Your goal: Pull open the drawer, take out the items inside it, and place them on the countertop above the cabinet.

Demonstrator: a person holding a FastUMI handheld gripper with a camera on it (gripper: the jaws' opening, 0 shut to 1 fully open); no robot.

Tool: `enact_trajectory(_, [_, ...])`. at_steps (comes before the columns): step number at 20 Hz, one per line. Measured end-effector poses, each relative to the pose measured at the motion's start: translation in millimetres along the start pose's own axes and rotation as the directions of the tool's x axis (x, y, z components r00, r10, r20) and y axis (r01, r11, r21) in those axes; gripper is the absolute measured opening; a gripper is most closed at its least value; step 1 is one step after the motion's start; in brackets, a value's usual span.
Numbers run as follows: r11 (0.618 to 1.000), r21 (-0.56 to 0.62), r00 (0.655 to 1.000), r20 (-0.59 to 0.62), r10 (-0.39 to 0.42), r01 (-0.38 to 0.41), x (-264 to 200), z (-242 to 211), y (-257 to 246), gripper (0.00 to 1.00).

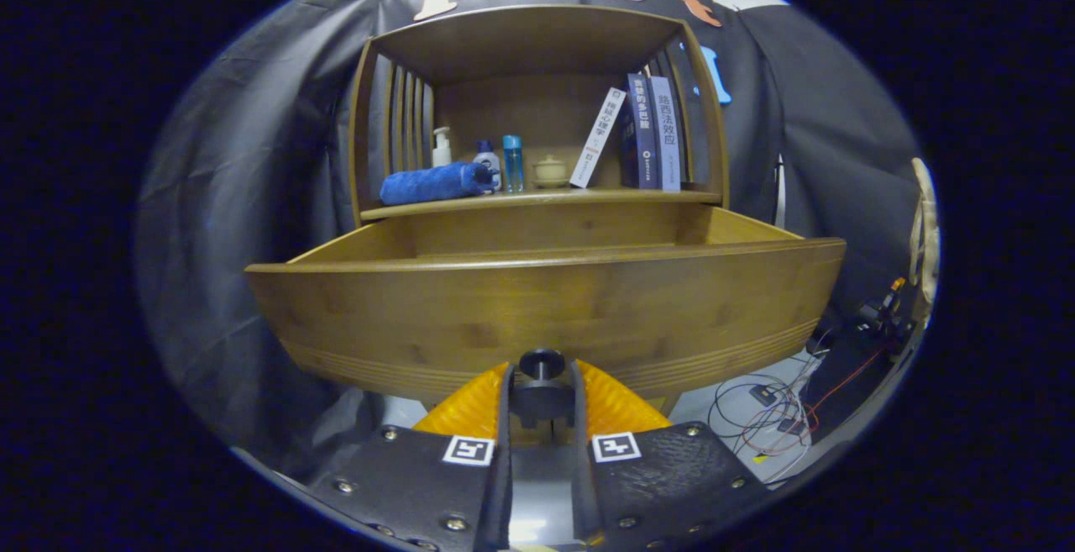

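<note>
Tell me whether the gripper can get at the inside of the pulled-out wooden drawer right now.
Probably not yet: the gripper is shut on the round dark knob, low before the wooden drawer front, whose inside opens upward.

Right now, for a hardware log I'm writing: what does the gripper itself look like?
The gripper has two flat, textured plates studded with shiny screws, each bearing a square black-and-white marker. Two ribbed, wedge-shaped fingers run forward from them, closed on the knob of the drawer.

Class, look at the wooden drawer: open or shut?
Open: the drawer juts out from the cabinet, gripper closed on its knob.
</note>
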State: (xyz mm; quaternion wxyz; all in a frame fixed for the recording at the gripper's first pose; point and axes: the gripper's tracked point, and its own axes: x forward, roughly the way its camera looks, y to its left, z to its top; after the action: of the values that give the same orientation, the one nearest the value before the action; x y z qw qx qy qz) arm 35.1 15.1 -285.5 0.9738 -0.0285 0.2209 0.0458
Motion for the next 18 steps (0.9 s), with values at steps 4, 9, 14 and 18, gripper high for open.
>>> enact_trajectory(4, [0.998,0.068,0.999,0.03,0.013,-0.015,-16,26,1,0.47])
enact_trajectory(9, [1.0,0.028,0.994,0.107,-0.007,0.004,-27,90,2,0.91])
enact_trajectory(14, [0.995,-0.102,0.998,0.065,-0.004,0.011,13,120,5,0.92])
enact_trajectory(18, [0.995,-0.1,0.996,-0.085,0.0,-0.009,59,114,14,0.92])
